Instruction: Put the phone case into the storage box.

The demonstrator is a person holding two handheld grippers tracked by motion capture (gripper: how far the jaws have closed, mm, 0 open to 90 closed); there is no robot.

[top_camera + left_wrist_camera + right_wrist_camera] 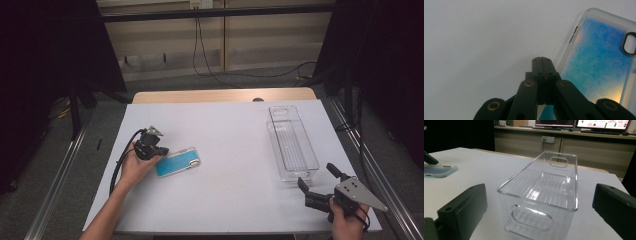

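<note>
A blue phone case (pixel 178 161) with a clear rim lies flat on the white table (pixel 225 140), left of centre. My left gripper (pixel 158 151) is held in a hand at the case's left end. In the left gripper view its jaws (pixel 542 61) are shut with nothing between them, tips down by the long edge of the case (pixel 599 65). My right gripper (pixel 316 176) is at the front right, open, facing the near end of a clear plastic bin (pixel 292 142). In the right gripper view the empty bin (pixel 544 182) stands between the wide-open jaws (pixel 540 195), untouched.
The bin runs lengthwise along the table's right side. Black stands and curtains flank the table, and cables trail over the floor behind it. In the right gripper view the phone case (pixel 439 171) lies far left, and monitors stand on a counter at the back.
</note>
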